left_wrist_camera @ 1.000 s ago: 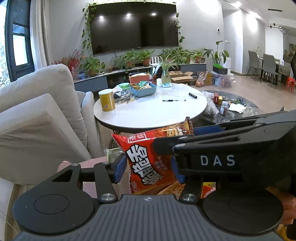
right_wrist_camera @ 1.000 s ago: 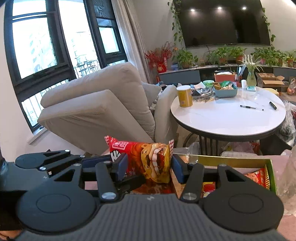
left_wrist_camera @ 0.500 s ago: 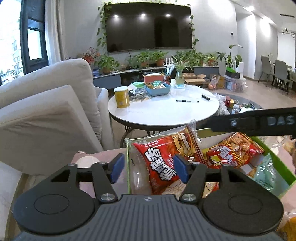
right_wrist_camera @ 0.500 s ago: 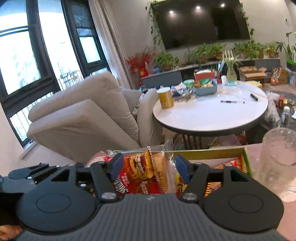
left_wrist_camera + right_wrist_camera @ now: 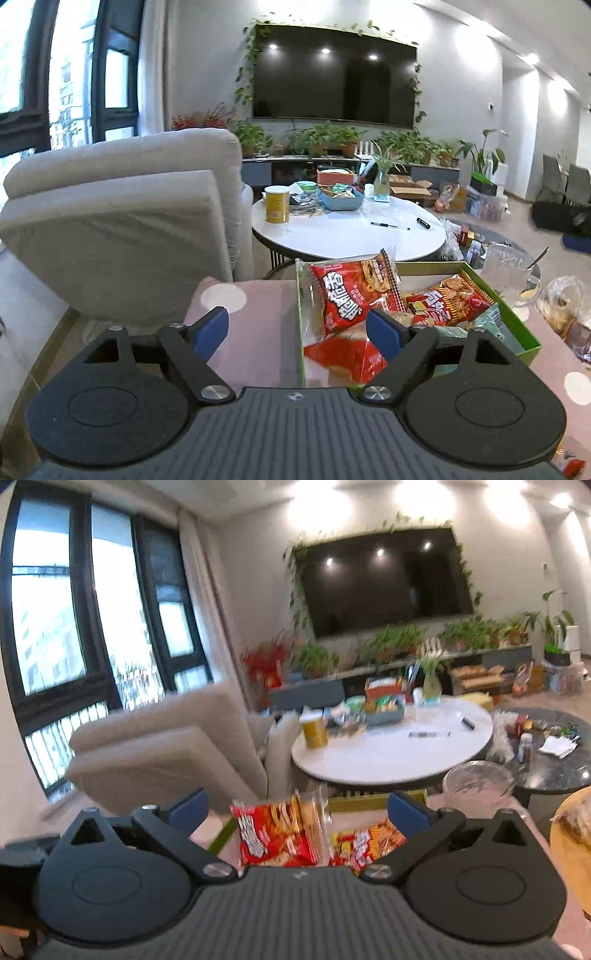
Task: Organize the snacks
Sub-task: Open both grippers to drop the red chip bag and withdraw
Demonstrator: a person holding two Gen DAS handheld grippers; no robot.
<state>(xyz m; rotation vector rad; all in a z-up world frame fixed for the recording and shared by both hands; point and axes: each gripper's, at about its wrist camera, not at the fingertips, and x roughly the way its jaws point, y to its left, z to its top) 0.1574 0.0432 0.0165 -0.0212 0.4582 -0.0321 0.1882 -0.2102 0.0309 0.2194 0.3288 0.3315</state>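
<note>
A red snack bag [image 5: 351, 295] leans upright at the left end of the green box [image 5: 513, 317], on top of other red packets. A second red-orange bag [image 5: 447, 299] lies beside it. My left gripper [image 5: 297, 325] hangs just in front of the box with its jaws opening; its blue pads touch nothing. In the right wrist view the red snack bag [image 5: 275, 834] and the second bag [image 5: 365, 843] sit in the green box [image 5: 221, 834], below and beyond my right gripper [image 5: 298, 808]. That gripper is open, with no bag between its pads.
The box rests on a pink tablecloth [image 5: 251, 332] with white dots. A glass jar [image 5: 506, 269] stands right of the box. Beyond are a white round table [image 5: 347, 236] with a yellow can [image 5: 276, 204], and a beige armchair [image 5: 122, 229] on the left.
A second ago both grippers had the red bag between their pads, above the box. It now rests in the box, both grippers have drawn back and up, and the left jaws have spread.
</note>
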